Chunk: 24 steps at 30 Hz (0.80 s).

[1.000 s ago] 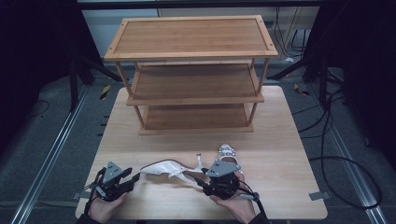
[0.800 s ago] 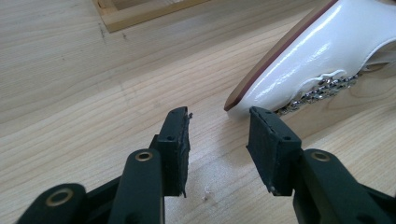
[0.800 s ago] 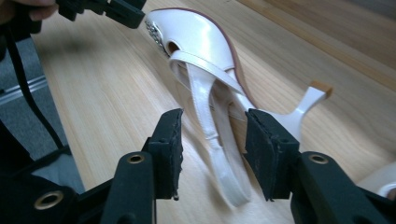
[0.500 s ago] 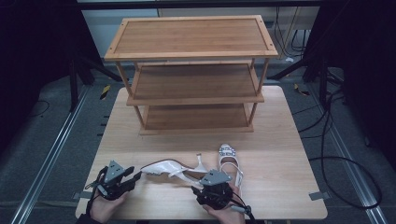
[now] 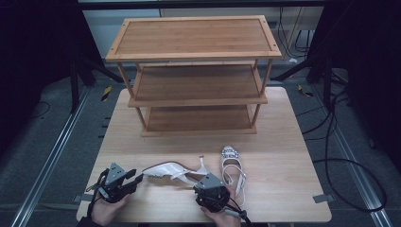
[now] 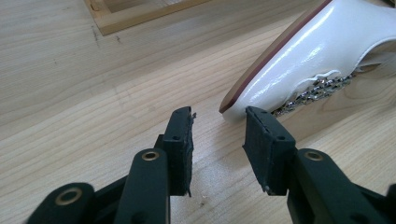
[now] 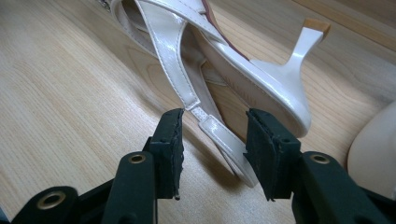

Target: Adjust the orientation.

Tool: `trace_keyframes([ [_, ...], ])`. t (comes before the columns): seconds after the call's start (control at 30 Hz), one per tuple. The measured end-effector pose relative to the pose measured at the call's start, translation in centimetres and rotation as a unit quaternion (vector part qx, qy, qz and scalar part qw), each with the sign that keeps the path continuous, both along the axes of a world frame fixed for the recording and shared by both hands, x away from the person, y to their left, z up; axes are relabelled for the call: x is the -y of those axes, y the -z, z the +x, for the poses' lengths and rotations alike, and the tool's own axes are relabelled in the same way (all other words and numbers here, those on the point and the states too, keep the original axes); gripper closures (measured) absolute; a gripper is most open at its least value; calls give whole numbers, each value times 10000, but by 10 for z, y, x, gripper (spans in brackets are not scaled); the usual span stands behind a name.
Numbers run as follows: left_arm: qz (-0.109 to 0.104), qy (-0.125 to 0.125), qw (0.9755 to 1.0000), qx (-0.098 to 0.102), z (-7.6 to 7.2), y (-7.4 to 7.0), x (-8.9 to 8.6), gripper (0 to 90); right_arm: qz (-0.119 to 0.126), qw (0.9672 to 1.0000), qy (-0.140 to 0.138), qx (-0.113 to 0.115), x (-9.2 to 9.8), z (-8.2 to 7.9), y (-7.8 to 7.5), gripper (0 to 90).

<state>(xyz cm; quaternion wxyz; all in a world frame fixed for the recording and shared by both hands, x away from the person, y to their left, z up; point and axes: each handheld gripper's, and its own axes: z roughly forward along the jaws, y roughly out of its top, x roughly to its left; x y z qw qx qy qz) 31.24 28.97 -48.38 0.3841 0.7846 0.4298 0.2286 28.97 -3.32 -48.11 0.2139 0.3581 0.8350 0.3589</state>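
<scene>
Left gripper (image 6: 218, 128) sitting near-left on table (image 5: 293, 142), jaws parted, empty, toe of tipped sandal (image 6: 308, 70) just ahead. Right gripper (image 7: 214, 135) gaping around that sandal's loose strap (image 7: 219, 135). Two white sandals lying near; second sandal (image 5: 233, 165) upright, right. One three-tier wooden rack (image 5: 194, 71) standing far.

Over the last second the right gripper (image 5: 208, 183) has been drawn back toward the near edge of the bench (image 5: 283, 198), away from the upright sandal (image 5: 233, 165). It has been turned leftward, so that its parted jaws are now set around the heel strap of the sandal lying on its side (image 5: 175, 172).
</scene>
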Motion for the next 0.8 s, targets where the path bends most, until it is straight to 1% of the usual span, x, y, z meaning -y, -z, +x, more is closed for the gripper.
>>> trace_keyframes([
  [0.03, 0, 0, 10000, 0, 0, 0, 0, 613, -30, 10000, 1, 23, 0, 0, -1, 547],
  [0.07, -18, 5, 10000, 40, -2, -1, 0, 614, 6, 10000, 44, 32, 1, 0, -2, 550],
  [0.17, -6, 12, 10000, 57, -2, -1, 1, 615, 6, 10000, 29, -35, 2, 0, -4, 546],
  [0.2, 4, 14, 10000, 27, -2, -1, 1, 615, 17, 9999, 20, -112, 3, 1, -4, 545],
  [0.23, 6, 4, 10000, 4, -1, 0, 1, 615, -76, 9996, -36, -279, 1, 2, 0, 537],
  [0.3, 15, 1, 10000, -19, -1, 1, 0, 614, -181, 9992, -55, -364, -1, 2, 3, 540],
  [0.33, 13, 1, 10000, -23, -1, 1, 0, 614, -220, 9990, -53, -374, -2, 2, 5, 569],
  [0.37, 10, 4, 10000, -27, -1, 1, 0, 614, -220, 9990, -53, -374, -2, 2, 5, 569],
  [0.4, 11, 11, 10000, -36, 0, 1, 0, 614, -311, 9989, -55, -358, -2, 2, 5, 610],
  [0.43, 0, 7, 10000, -41, 0, 1, 0, 613, -298, 9986, -26, -439, -1, 3, 3, 722],
  [0.47, -14, 2, 10000, -46, 0, 1, 0, 613, -298, 9986, -26, -439, -1, 3, 3, 722],
  [0.5, -32, -5, 10000, -33, 0, 1, -1, 615, -186, 9982, -67, -566, 0, 4, 1, 776],
  [0.53, -54, -15, 10000, -41, 0, 1, -1, 615, -122, 9978, -90, -641, 1, 4, -1, 787],
  [0.6, -77, -15, 10000, -38, 1, 0, -1, 616, -25, 9975, -139, -697, 1, 5, -6, 796],
  [0.63, -77, -15, 10000, -38, 1, 0, -1, 616, 34, 9974, -156, -701, 1, 7, -10, 796],
  [0.67, -97, -22, 9999, -17, 1, 0, -1, 616, 34, 9974, -156, -701, 1, 7, -10, 796],
  [0.7, -94, -24, 10000, 22, 3, -1, 0, 616, 158, 9973, -171, -693, 2, 11, -20, 794],
  [0.8, -134, -43, 9999, 82, 5, -3, 0, 617, 296, 9970, -197, -692, 1, 17, -31, 793],
])
